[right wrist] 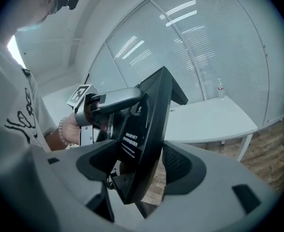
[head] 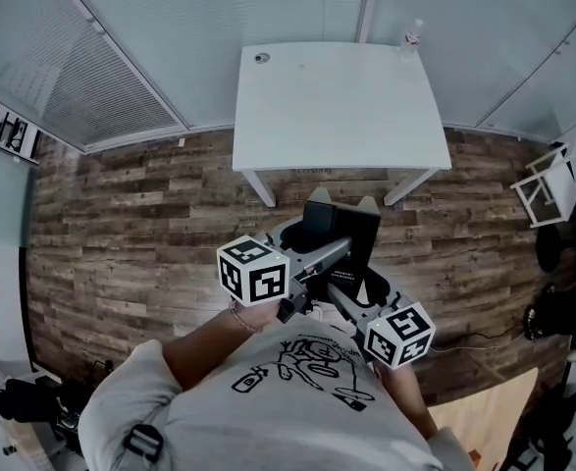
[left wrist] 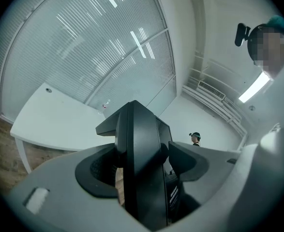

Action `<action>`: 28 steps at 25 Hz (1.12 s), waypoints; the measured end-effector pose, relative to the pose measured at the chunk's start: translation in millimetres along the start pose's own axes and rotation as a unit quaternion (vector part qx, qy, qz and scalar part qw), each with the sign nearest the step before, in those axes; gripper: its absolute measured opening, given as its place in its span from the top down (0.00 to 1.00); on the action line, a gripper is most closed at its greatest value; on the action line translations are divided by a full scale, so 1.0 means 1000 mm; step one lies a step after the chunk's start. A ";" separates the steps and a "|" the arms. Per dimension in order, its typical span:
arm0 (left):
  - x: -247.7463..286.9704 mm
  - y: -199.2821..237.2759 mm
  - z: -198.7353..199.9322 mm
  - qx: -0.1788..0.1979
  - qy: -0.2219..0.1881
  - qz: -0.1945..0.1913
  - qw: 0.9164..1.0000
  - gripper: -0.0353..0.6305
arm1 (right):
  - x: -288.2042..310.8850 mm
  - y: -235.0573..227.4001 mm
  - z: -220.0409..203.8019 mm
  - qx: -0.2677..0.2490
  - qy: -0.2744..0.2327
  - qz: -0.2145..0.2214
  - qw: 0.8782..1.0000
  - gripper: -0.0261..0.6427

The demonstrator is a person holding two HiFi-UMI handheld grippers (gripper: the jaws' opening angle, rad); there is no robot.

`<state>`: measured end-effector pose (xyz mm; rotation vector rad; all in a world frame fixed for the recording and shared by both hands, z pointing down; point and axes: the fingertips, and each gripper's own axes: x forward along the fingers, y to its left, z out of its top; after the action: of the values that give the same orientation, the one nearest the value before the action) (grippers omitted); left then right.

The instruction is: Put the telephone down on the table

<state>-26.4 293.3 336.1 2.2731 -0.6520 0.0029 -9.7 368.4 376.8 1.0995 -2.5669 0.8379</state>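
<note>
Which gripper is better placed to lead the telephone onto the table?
Left, marginally: the left gripper clamps the telephone nearer the white table; the right gripper clamps its near end.

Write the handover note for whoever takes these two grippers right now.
Left gripper: jaws shut on the telephone.
Right gripper: jaws shut on the same telephone.
Telephone: held in the air over the wood floor, short of the white table.
Done: the telephone is lifted and held by both grippers.
Left: bring it over the table, set it down, open both jaws.
</note>
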 end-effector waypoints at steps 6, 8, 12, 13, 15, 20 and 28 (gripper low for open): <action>0.004 0.036 0.048 0.003 -0.007 -0.002 1.000 0.47 | 0.044 -0.012 0.039 -0.008 -0.001 0.000 1.000 0.53; 0.005 0.051 0.061 0.002 -0.008 -0.003 1.000 0.47 | 0.061 -0.017 0.049 -0.007 0.000 -0.001 1.000 0.54; 0.003 0.078 0.084 -0.001 -0.008 -0.002 1.000 0.47 | 0.092 -0.021 0.066 -0.005 -0.001 0.000 1.000 0.54; 0.002 0.083 0.088 -0.002 -0.009 -0.002 1.000 0.47 | 0.097 -0.021 0.069 -0.005 -0.002 0.000 1.000 0.54; 0.000 0.092 0.095 -0.006 -0.010 -0.003 1.000 0.47 | 0.107 -0.021 0.073 -0.007 -0.004 0.000 1.000 0.54; -0.003 0.107 0.103 -0.009 -0.010 -0.002 1.000 0.47 | 0.124 -0.022 0.079 -0.004 -0.002 0.001 1.000 0.54; 0.012 0.128 0.117 -0.016 -0.011 0.007 1.000 0.47 | 0.141 -0.042 0.090 0.004 0.003 0.007 1.000 0.54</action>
<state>-96.4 134.9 341.4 2.2404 -0.6746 -0.0271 -75.9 209.2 379.3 1.0803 -2.5708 0.8547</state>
